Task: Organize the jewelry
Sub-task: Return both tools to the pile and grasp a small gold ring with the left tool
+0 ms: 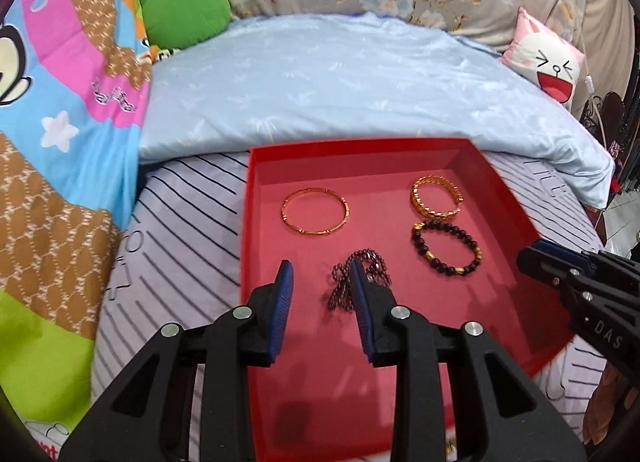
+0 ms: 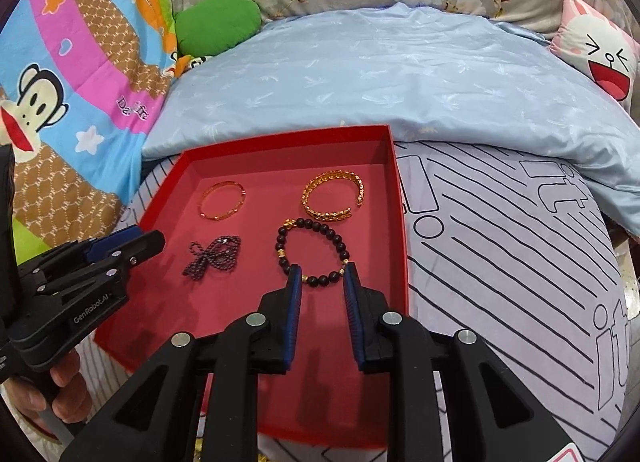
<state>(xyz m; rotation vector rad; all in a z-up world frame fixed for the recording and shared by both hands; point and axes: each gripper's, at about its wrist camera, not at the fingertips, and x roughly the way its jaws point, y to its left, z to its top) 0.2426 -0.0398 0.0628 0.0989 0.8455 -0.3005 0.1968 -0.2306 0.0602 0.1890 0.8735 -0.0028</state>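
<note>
Red box (image 1: 500, 198): on bed, holds all four pieces
Garnet strand (image 2: 214, 252): limp, light; pinch at knot
Dark bead bracelet (image 2: 310, 252): stretchy, rolls; grip across beads
Gold bangle (image 1: 315, 211), gold cuff (image 2: 334, 194): stiff, slick; clamp rim
Left gripper (image 1: 321, 279): jaws spread, empty
Right gripper (image 2: 322, 277): jaws parted, empty

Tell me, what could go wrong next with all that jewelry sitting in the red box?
The fine purple bead strand lies bunched in a loose tangle, so the left gripper hovering over it might snag only a loop and drag it. The red box rests on soft bedding, so a push could tip it. The dark beaded bracelet lies close beside the gold cuff, so the right gripper could nudge both.
</note>
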